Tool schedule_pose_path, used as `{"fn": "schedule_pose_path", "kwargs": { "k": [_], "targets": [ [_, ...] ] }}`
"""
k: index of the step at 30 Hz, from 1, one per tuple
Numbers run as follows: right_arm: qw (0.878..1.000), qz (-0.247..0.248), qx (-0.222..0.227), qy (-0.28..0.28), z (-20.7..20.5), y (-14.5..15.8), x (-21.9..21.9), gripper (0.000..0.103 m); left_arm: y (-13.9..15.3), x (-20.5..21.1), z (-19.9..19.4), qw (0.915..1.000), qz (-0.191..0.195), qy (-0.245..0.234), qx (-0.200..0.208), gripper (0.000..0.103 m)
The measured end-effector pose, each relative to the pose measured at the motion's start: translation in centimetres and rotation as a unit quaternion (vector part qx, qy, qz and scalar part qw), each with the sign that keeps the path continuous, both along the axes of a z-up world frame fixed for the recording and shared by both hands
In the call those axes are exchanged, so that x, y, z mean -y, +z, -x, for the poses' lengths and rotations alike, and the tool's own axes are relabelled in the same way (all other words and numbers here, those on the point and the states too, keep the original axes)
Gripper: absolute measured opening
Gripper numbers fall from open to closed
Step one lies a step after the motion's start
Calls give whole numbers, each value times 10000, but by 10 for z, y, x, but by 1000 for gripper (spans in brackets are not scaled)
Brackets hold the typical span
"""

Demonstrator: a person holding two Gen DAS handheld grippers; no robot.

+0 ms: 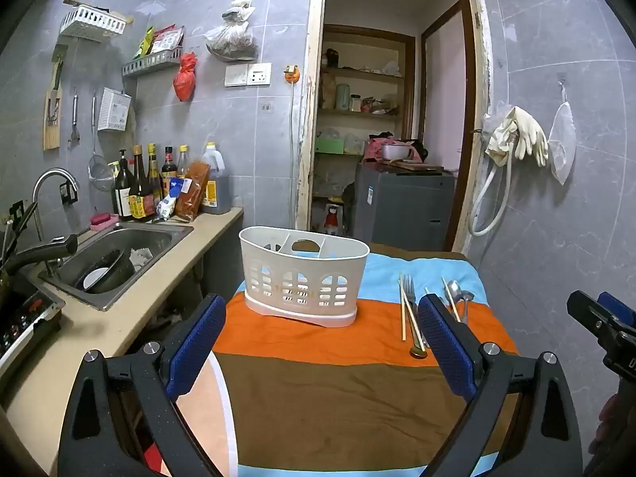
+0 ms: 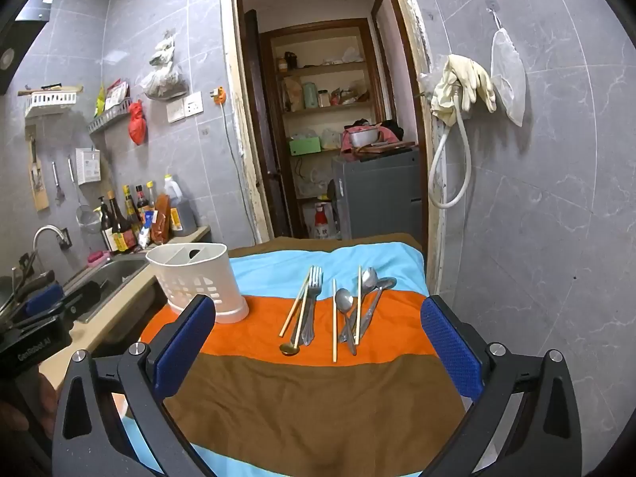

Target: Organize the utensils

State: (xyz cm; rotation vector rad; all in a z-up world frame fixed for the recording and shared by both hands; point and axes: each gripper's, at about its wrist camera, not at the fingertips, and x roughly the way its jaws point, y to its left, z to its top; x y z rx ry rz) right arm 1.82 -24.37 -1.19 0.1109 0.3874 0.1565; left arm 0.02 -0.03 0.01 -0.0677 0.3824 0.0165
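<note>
The utensils (image 2: 338, 310) lie loose on the orange band of a striped cloth (image 2: 278, 397) that covers the table. They form two small clusters: to the left, a fork (image 2: 312, 302) with two chopsticks (image 2: 296, 306) laid across it and a brass-coloured spoon (image 2: 289, 349) at the near end; to the right, several steel spoons (image 2: 367, 290) crossed by two more chopsticks. The clusters sit just beside one another, with pieces overlapping within each.

The white caddy (image 1: 304, 274) stands upright on the same cloth, to the left of the utensils and apart from them. Its divided compartments appear empty (the interior is only partly visible).

The right gripper (image 2: 318, 342) hovers short of the utensils, over the brown band, fingers spread wide with nothing between them. The left gripper (image 1: 322, 342) is likewise spread wide and empty, facing the caddy.

Beyond the table stand a sink (image 1: 119, 254), a row of sauce bottles and an open doorway.

Assessment: sorting has not yet begun; no piece is in the caddy. The step in hand is the approach to a first pick. The next move calls for singling out one piece, probably an outlying chopstick, since the crossed items are likely to drag their neighbours. The cloth is soft and thin metal lies flat, so the fingers would need to come down low around the piece.
</note>
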Motion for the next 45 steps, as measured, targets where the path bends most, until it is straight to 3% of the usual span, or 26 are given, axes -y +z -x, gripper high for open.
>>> {"fn": "schedule_pose_path", "kwargs": {
  "k": [45],
  "targets": [
    [10000, -13, 14, -2, 2, 1, 0, 103, 0, 0, 1, 10000, 48, -2, 31, 95]
  ]
}}
